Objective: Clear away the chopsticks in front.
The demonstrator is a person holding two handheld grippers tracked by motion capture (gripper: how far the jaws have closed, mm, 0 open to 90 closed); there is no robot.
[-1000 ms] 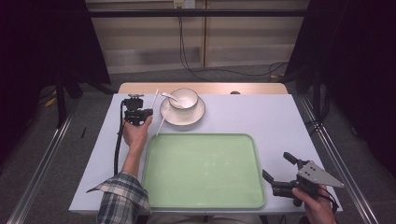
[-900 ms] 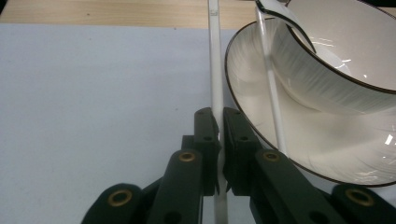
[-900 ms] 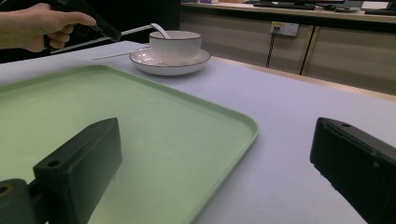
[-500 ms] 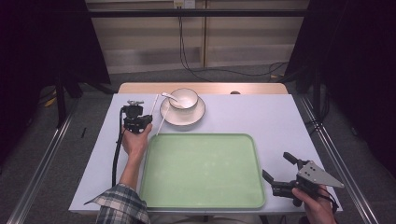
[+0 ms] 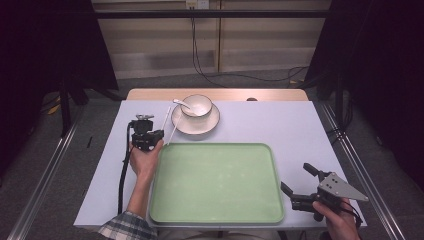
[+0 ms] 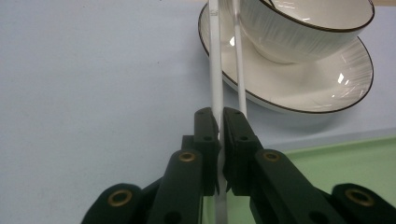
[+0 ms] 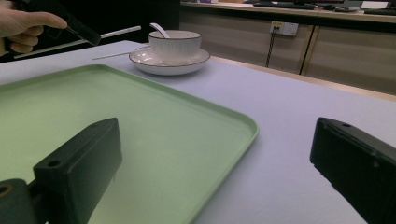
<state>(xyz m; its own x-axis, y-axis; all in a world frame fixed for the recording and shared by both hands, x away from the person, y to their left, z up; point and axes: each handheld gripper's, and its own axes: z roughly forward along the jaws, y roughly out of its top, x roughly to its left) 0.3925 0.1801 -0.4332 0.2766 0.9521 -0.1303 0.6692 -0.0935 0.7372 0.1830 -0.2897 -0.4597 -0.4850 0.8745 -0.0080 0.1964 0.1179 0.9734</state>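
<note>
— Gripping a thin white chopstick (image 6: 215,70), the left claw (image 5: 145,136) sits on the pale blue surface (image 5: 280,125) just beside the green plastic tray's (image 5: 216,215) far left corner.

— And the second white chopstick (image 6: 239,79)?

— It lies alongside the first, outside the closed jaws, its far end leaning on the rim of the white dark-edged saucer (image 5: 210,127).

— What stands on that saucer?

— A white ribbed bowl (image 5: 197,105) with a white spoon (image 5: 180,103) in it.

— The right claw (image 5: 299,186)?

— Its jaws spread wide with nothing between them, it is held near the tray's near right corner, well apart from the dishes.
</note>
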